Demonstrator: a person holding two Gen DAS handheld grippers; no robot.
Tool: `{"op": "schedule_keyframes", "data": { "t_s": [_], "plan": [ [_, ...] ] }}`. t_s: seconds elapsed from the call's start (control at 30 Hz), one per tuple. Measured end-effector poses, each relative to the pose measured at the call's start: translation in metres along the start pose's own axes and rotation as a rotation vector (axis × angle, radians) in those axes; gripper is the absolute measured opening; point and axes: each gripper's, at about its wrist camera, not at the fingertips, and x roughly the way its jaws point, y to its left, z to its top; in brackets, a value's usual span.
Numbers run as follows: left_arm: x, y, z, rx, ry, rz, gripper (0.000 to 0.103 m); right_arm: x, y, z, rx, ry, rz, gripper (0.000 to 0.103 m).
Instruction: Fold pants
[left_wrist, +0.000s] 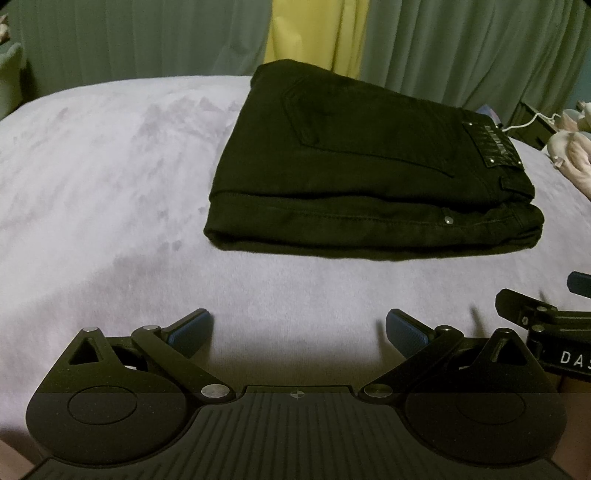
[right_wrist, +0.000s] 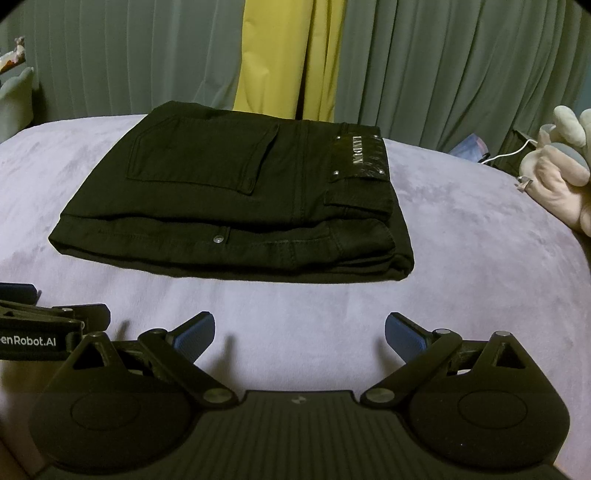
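Observation:
Black pants (left_wrist: 354, 177) lie folded in a compact stack on the lilac bedspread (left_wrist: 110, 184), back pocket and waistband label facing up. They also show in the right wrist view (right_wrist: 229, 206). My left gripper (left_wrist: 298, 332) is open and empty, above the bedspread, short of the stack's near edge. My right gripper (right_wrist: 299, 334) is open and empty, likewise in front of the stack. Part of the right gripper shows at the right edge of the left wrist view (left_wrist: 546, 317); part of the left gripper shows at the left edge of the right wrist view (right_wrist: 44, 321).
Green curtains (right_wrist: 461, 62) with a yellow strip (right_wrist: 284, 55) hang behind the bed. A plush toy (right_wrist: 561, 166) and a white cable (right_wrist: 509, 153) lie at the right edge of the bed.

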Motion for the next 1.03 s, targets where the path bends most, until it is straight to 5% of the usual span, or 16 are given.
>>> {"op": "schedule_keyframes", "data": {
  "t_s": [1.03],
  "plan": [
    [-0.0011,0.0083,-0.0005,-0.056,0.002,-0.032,0.103,0.0026,-0.0006,-0.0010,-0.017,0.007,0.001,0.099]
  ]
}}
